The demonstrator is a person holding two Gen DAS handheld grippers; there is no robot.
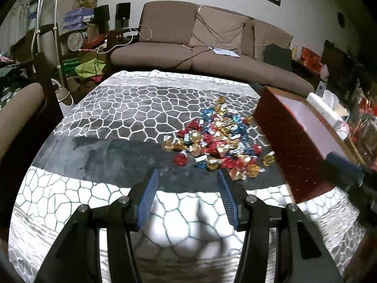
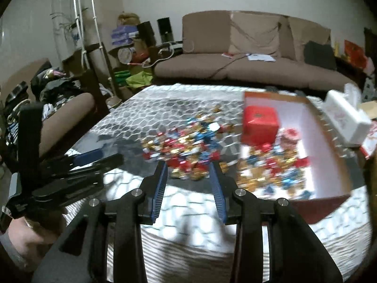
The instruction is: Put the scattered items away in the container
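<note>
A heap of foil-wrapped candies [image 1: 216, 141], red, gold and blue, lies on the patterned table cloth. Just short of its near edge my left gripper [image 1: 188, 173] stands open, with only cloth between its blue pads. A dark red box [image 1: 289, 141] with a white inside stands to the right of the heap. In the right wrist view the candy heap [image 2: 183, 146] lies just past my right gripper [image 2: 189, 166], which is open with nothing between its pads. The box [image 2: 327, 141] holds several candies [image 2: 271, 169] and a red cube-shaped carton [image 2: 259, 127]. My left gripper [image 2: 106, 156] shows at the left.
A white tissue box [image 2: 346, 122] stands beyond the box's right wall. A brown sofa [image 1: 212, 47] runs behind the table, and an armchair [image 2: 68, 115] sits to the left. The cloth [image 1: 132, 108] spreads left of the heap.
</note>
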